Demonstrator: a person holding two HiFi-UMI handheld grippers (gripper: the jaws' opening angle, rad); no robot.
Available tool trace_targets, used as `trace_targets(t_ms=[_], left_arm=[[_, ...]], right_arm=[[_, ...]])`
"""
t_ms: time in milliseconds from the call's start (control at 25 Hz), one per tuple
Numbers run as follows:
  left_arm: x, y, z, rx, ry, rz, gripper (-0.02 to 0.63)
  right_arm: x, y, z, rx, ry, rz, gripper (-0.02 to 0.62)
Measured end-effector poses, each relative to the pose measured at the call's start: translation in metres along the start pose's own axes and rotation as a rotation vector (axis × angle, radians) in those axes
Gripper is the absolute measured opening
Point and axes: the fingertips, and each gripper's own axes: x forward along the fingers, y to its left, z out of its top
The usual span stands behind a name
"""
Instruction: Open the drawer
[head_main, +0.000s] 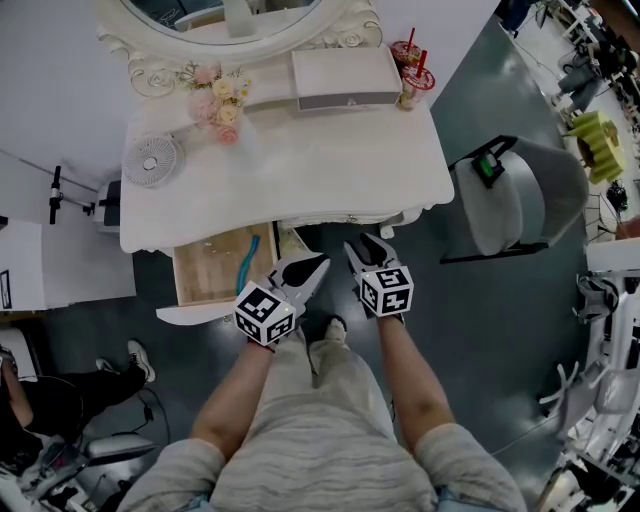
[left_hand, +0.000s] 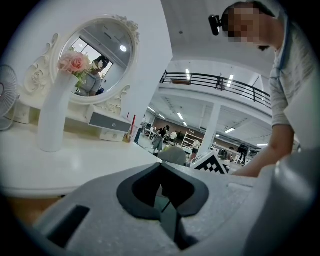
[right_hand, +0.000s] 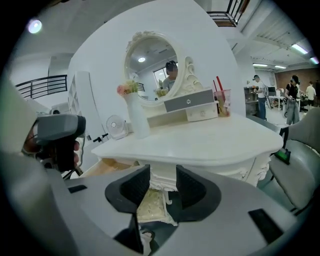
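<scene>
The drawer (head_main: 203, 272) is standing pulled out beneath the tabletop (head_main: 300, 175), at 9 o'clock from the left gripper (head_main: 316, 266). It is exposing its wooden floor and a teal object (head_main: 247, 258), so the task is judged essentially complete. The left gripper's jaws are resting pressed together, holding nothing. The right gripper (head_main: 367, 246) is pointing toward 12 o'clock at the carved front apron (right_hand: 161, 176). Its jaws are standing spread and empty, probably because the drawer needs no grip now.

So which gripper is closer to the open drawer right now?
Left. The left gripper sits just beside the right front corner of the open drawer; the right gripper is farther right, in front of the table's middle.
</scene>
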Motion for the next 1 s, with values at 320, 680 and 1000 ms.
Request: trace_targets(t_ms=[320, 680, 1000], left_arm=[[0.002, 0.011, -0.008, -0.011, 0.012, -0.005, 0.014], [0.007, 0.026, -0.018, -0.023, 0.027, -0.001, 0.014], [0.009, 0.033, -0.024, -0.035, 0.034, -0.002, 0.014]], right_arm=[[0.030, -0.024, -0.022, 0.020, 0.079, -0.052, 0.149], [0.057, -0.046, -0.038, 0.043, 0.131, -0.099, 0.152], [0.080, -0.058, -0.058, 0.047, 0.209, -0.127, 0.158]])
